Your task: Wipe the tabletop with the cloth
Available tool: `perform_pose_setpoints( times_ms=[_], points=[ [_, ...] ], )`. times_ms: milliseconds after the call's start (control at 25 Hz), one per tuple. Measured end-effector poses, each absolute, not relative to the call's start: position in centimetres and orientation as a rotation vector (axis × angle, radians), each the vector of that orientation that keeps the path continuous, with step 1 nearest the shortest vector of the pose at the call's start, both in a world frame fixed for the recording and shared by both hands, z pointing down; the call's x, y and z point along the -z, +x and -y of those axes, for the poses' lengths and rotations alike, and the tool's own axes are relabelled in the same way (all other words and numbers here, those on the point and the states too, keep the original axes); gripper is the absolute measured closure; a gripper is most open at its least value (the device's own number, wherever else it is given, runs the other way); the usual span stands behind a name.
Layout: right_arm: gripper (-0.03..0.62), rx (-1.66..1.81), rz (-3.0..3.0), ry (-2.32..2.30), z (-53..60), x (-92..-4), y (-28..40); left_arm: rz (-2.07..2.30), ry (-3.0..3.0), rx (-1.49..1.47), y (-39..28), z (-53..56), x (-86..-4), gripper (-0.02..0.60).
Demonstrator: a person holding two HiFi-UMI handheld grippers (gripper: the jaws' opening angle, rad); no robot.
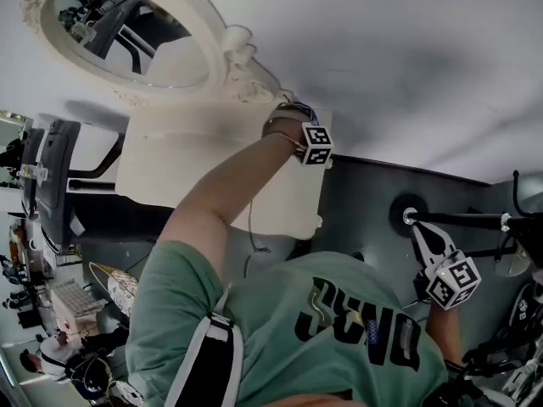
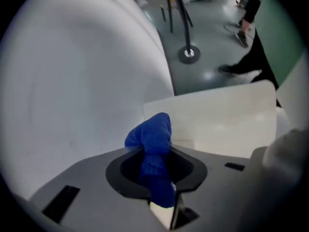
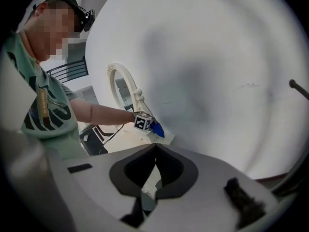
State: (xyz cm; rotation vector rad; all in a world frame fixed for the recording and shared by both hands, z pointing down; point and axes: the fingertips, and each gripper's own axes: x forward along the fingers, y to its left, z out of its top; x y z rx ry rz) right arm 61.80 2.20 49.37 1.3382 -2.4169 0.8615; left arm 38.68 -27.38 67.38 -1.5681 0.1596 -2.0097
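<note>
2 grippers: your left gripper point(image 2: 158, 151) clamps the cloth point(image 2: 154, 132) at the tabletop point(image 2: 227, 122); your right gripper point(image 3: 154, 151), closed empty, hangs well apart.

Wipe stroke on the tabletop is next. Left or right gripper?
Left. The left gripper is shut on the bunched blue cloth right over the pale tabletop. The right gripper is shut on nothing and held away from it.

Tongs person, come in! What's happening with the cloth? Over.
Left tongs shut on blue cloth, at tabletop corner. Right tongs shut, empty. Mirror close by.
</note>
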Motion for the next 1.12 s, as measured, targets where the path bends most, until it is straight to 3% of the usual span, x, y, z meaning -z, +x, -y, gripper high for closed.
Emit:
perform_pose_setpoints(
  times_ms=[160,560,840,1000,1120],
  points=[
    [0.582,-0.926,2.335,1.450,-3.3,-50.8,62.4,0.111,-1.178,2.173,37.1,31.4,-72.5,0.485],
    [0.582,-1.020,2.254,1.471,-5.2,-53.4,62.6,0.348,-0.936,2.139,36.0,32.3,-76.9,0.488],
    [0.582,-0.954,2.373,1.370,-5.0,-51.9,61.5,0.669,-0.919,1.991,30.0,14.4,-79.0,0.486],
    [0.582,-0.920,2.462,1.306,-4.4,-50.9,61.5,0.795,-1.183,1.998,24.8,-1.5,-76.7,0.486],
    [0.582,-0.902,2.491,1.260,-4.1,-50.4,61.5,0.754,-1.331,2.015,24.1,-7.4,-76.4,0.486]
  ],
)
